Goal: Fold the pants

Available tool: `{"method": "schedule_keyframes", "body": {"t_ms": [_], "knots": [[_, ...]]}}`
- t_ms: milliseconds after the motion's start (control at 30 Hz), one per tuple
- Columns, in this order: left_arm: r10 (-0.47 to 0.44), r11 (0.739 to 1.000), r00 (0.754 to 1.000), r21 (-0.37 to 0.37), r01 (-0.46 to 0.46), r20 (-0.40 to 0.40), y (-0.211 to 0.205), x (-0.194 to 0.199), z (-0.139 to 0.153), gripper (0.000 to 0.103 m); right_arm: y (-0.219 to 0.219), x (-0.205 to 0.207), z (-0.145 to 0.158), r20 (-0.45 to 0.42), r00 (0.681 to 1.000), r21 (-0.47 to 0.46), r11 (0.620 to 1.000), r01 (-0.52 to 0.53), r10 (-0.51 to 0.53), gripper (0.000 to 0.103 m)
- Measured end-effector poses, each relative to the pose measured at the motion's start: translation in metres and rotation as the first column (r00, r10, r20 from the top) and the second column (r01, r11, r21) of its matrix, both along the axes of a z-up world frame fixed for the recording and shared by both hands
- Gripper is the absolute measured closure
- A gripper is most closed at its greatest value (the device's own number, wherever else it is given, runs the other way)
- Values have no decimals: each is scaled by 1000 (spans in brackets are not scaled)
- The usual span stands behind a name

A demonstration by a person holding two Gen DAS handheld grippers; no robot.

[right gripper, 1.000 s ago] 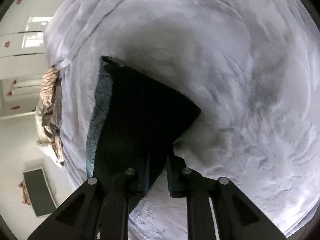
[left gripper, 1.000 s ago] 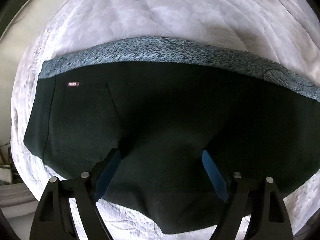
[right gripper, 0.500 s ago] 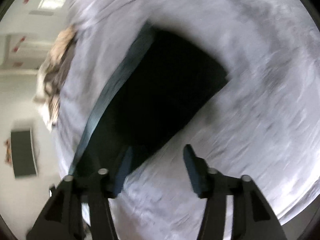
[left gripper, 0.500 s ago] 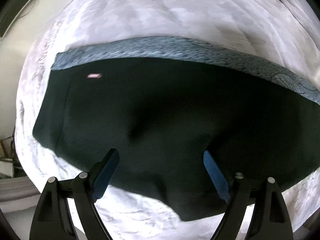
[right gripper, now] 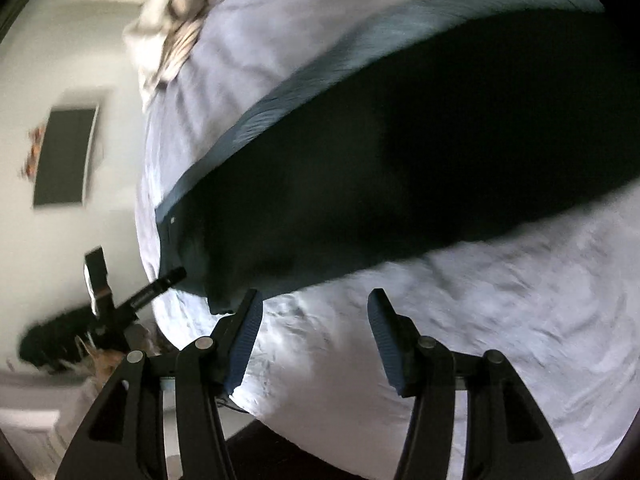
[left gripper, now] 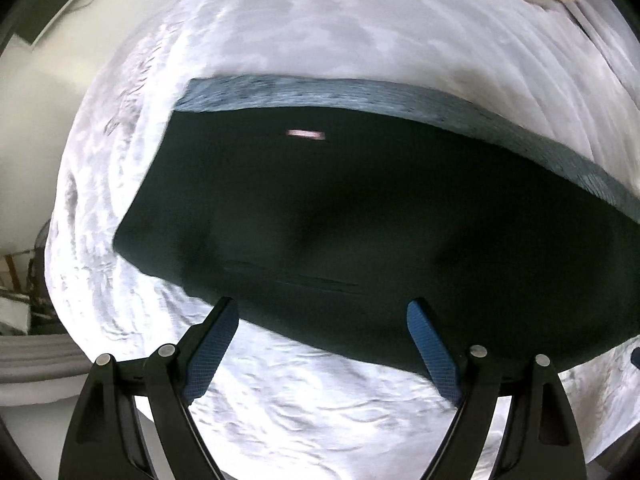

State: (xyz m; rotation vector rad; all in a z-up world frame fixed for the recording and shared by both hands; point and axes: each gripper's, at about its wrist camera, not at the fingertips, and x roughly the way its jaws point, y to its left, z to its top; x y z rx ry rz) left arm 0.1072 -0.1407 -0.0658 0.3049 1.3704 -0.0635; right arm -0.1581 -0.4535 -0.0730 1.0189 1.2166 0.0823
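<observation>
We see a pale quilted bedspread (left gripper: 360, 40) filling most of the frame. At the right wrist view's upper left lies a striped bundle of cloth (right gripper: 180, 28); below it hangs a dark wall panel (right gripper: 64, 156).

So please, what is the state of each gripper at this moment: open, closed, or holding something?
Left gripper: open, holding nothing; the dark pants lie just beyond its fingertips.
Right gripper: open, holding nothing, above the white bedcover.

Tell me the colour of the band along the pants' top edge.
Mottled grey-blue, against the dark pants; the band shows best in the left wrist view.
</observation>
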Motion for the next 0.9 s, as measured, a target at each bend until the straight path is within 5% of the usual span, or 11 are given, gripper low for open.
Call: {"method": "schedule_keyframes", "body": {"t_ms": [300,433,567,700,800,900], "knots": [[23,1000,997,-19,-22,67,93,45,14,16,111,126,43,38,954,-212,935,-284,298,44],[-13,999,997,-38,16,76,137,76,7,16,183,192,57,71,879,-294,852,-433,471,44],[-65,987,998,-148,64,0,161,97,-13,16,279,287,56,75,738,-355,710,-609,671,44],[-136,954,990,-271,126,-20,172,108,-23,17,343,352,38,39,637,-400,596,-696,770,44],[-178,927,984,-340,160,-22,175,112,-28,29,368,379,21,-18,603,-438,536,-722,797,44],[-191,906,981,-388,168,-21,180,115,-33,43,370,394,7,-67,609,-419,531,-736,790,44]]}}
